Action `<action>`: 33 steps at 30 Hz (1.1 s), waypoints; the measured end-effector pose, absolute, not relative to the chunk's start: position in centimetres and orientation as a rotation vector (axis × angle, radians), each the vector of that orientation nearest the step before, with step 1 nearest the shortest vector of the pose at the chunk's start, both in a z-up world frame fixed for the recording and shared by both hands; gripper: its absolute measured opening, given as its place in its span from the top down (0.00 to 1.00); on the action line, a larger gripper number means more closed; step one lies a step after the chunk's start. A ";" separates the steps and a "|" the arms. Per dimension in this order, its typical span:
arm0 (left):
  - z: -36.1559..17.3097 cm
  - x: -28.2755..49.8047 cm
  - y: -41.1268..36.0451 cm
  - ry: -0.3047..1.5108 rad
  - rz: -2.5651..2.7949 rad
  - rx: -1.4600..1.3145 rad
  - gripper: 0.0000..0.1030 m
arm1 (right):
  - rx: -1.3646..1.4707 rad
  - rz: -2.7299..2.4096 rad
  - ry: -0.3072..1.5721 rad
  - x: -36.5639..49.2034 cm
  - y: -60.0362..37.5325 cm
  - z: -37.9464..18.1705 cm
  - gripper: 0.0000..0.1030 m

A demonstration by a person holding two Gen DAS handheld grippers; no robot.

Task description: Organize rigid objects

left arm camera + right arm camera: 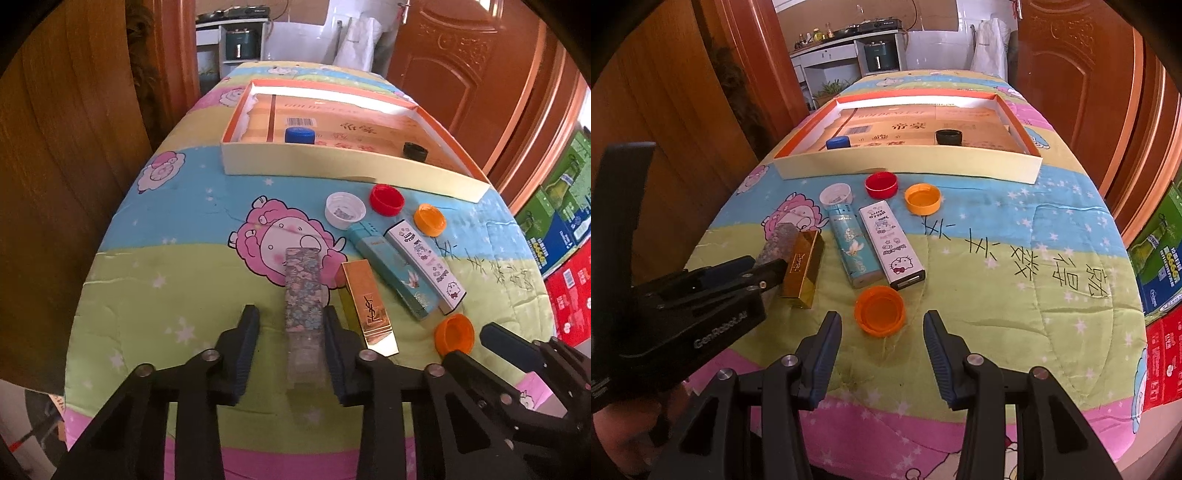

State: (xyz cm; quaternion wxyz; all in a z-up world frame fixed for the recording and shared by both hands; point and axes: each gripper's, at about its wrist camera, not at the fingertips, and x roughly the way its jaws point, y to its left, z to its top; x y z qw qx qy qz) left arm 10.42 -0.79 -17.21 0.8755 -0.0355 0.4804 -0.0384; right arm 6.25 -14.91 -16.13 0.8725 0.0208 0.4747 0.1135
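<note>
Floral-patterned, the slim box (303,291) lies flat on the quilted cover (155,295), near its front edge, with its near end between the fingers of the left gripper (291,350). We read the right pad as touching the box's side, while a gap shows at the left pad; we therefore treat the jaws as narrowed around the box but not yet clamped on it. Just beside it, on the right, lies the gold box (369,310), its near end close to the right finger.

Hazards, in our judgement:
- One-sided contact can push the floral box sideways or twist it before both pads seat.
- The right finger can nudge the gold box, which in turn lies near the teal box (391,273) and the white box (424,266).
- A grip taken at the near end only can let the far end droop on lifting.

We hold the right gripper (882,350) with jaws apart and empty, hovering behind the orange cap (880,310). The tray (332,164), holding a blue cap (300,134) and a black cap (415,150), stands well apart at the far side.
</note>
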 end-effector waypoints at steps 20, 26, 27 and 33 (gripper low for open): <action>-17.2 10.2 -0.3 0.980 -0.127 -0.101 0.80 | -0.052 0.209 0.987 6.6 -14.0 -17.1 0.71; -16.8 10.1 -0.4 0.969 -0.121 -0.094 0.80 | -0.042 0.211 0.984 6.3 -14.2 -16.7 0.71; -16.7 10.0 -0.4 0.966 -0.121 -0.093 0.80 | -0.039 0.212 0.983 6.3 -14.2 -16.7 0.71; -15.5 9.8 -0.5 0.933 -0.125 -0.079 0.80 | -0.036 0.210 0.971 6.1 -14.4 -16.0 0.71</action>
